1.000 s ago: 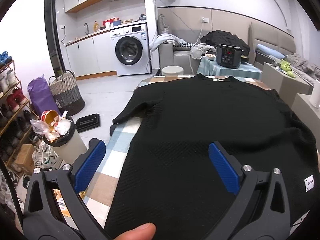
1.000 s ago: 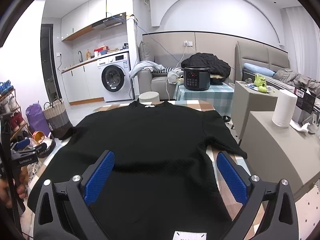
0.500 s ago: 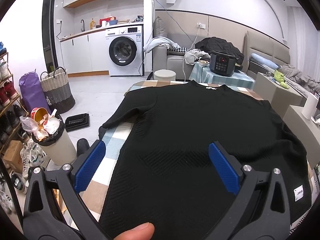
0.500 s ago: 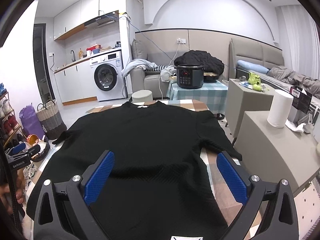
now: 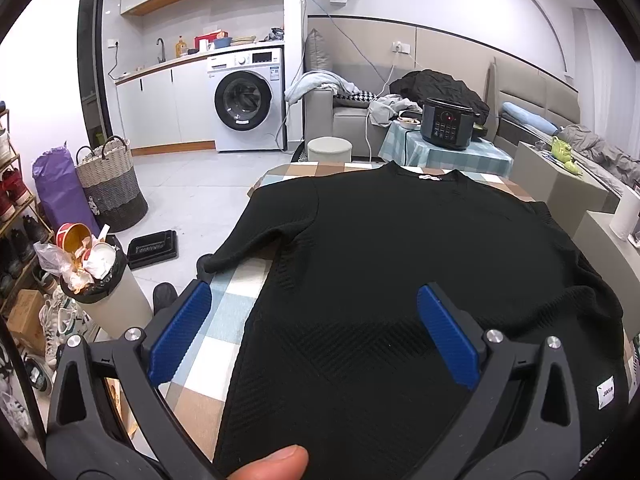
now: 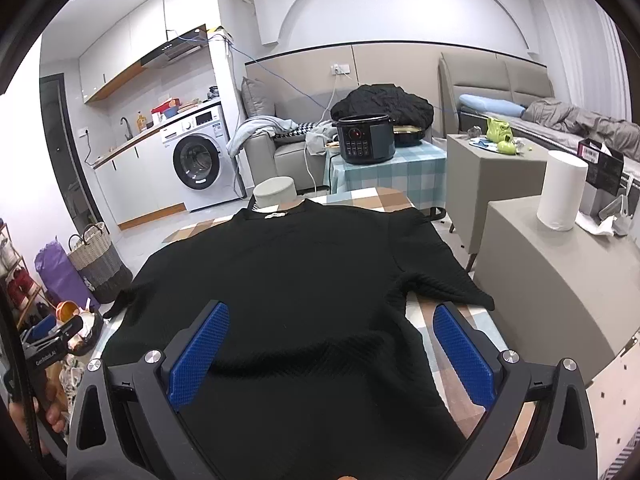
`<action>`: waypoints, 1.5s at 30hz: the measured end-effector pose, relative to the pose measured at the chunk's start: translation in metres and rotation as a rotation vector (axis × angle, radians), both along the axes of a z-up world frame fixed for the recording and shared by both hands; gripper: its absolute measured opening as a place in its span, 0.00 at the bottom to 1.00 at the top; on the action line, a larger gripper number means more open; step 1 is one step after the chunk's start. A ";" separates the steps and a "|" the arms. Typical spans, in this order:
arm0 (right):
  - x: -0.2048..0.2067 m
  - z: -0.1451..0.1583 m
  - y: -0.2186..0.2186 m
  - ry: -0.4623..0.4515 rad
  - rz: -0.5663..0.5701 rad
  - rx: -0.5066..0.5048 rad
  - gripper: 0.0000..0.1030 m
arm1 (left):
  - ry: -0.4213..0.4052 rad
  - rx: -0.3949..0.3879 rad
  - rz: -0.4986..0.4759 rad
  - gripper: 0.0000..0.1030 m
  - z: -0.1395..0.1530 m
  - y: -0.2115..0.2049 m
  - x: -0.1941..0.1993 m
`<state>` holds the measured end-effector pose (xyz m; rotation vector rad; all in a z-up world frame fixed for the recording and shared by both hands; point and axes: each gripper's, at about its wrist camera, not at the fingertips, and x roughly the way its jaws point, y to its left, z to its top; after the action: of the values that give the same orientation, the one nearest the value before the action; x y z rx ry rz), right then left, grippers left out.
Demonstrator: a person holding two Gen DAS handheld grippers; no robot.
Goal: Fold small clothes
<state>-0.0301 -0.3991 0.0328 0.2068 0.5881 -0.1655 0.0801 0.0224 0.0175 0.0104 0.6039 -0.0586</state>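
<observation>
A black knitted short-sleeved top lies spread flat on the checked table, collar at the far end. It also shows in the right wrist view. My left gripper is open and empty, held above the top's lower left part, with the left sleeve ahead of it. My right gripper is open and empty above the top's lower right part, with the right sleeve ahead to the right. The left gripper shows small at the left edge of the right wrist view.
A full bin stands left of the table, with a woven basket and shoe rack beyond. A grey cabinet with a paper roll stands at the right. A stool and a cooker sit behind the table.
Both grippers have drawn back and risen a little, so the top looks smaller and further off. Both stay open and empty. The top has not moved.
</observation>
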 end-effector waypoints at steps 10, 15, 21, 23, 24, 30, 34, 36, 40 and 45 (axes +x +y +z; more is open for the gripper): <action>0.017 0.003 0.002 0.003 -0.007 -0.021 1.00 | 0.008 -0.001 0.006 1.00 -0.002 0.003 0.031; 0.023 0.004 -0.008 0.005 -0.037 -0.004 1.00 | 0.002 0.002 0.003 1.00 -0.002 0.002 0.040; 0.030 -0.008 -0.036 0.038 -0.069 0.115 1.00 | 0.008 0.002 -0.001 1.00 -0.006 0.000 0.058; 0.033 -0.020 -0.051 0.065 -0.093 0.172 1.00 | 0.013 -0.004 -0.001 1.00 -0.008 -0.002 0.063; 0.033 -0.026 -0.060 0.073 -0.108 0.216 1.00 | 0.015 -0.004 -0.001 1.00 -0.009 -0.003 0.065; 0.031 -0.061 -0.124 0.096 -0.251 0.466 0.90 | 0.032 0.010 0.001 1.00 -0.023 -0.009 0.082; 0.040 -0.093 -0.166 0.126 -0.333 0.625 0.84 | 0.039 0.009 0.009 1.00 -0.031 -0.012 0.092; 0.045 -0.107 -0.183 0.134 -0.387 0.668 0.81 | 0.049 0.007 0.012 1.00 -0.036 -0.013 0.097; 0.052 -0.126 -0.202 0.132 -0.438 0.734 0.78 | 0.063 0.016 0.018 1.00 -0.048 -0.016 0.109; 0.070 -0.134 -0.212 0.118 -0.482 0.736 0.74 | 0.070 0.015 0.023 1.00 -0.061 -0.012 0.114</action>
<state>0.0397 -0.6114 -0.1015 1.0616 0.6910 -0.4261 0.1943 0.0108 -0.0436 0.0156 0.6743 -0.0328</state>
